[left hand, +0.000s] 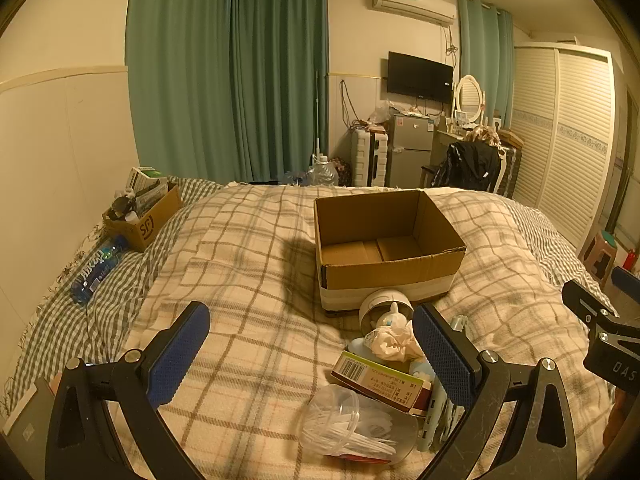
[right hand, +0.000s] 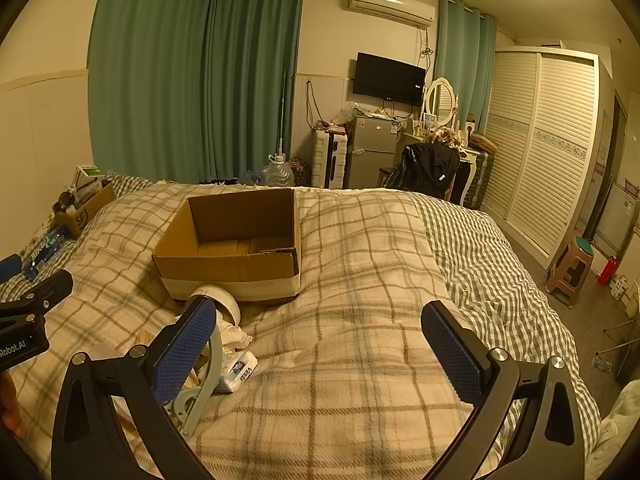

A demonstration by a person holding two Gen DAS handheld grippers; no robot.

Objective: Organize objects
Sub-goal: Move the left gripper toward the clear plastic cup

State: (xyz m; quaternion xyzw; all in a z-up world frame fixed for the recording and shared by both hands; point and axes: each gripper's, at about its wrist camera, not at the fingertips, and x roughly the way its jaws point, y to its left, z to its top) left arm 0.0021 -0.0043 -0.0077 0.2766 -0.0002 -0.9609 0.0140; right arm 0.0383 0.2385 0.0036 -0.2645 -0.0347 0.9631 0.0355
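Evidently both tools, left tool (left hand: 312, 354) and right tool (right hand: 316, 354), level, wide apart, above plaid blanket (right hand: 360, 360).

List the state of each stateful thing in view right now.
Left tongs: open, holding nothing.
Right tongs: open, holding nothing.
Cardboard box: open-topped, empty.
Clear plastic cup: lying on its side.
Blue water bottle: lying flat.
SF box: open, filled.

A lived-in home bedroom.

A bed (right hand: 360, 280) under a plaid blanket (right hand: 352, 360) fills the room, with green curtains (right hand: 192, 72), a louvred wardrobe (right hand: 540, 136), a wall television (right hand: 389, 78), an air conditioner (right hand: 390, 4), a small fridge (right hand: 370, 152) and a vanity mirror (right hand: 440, 98).
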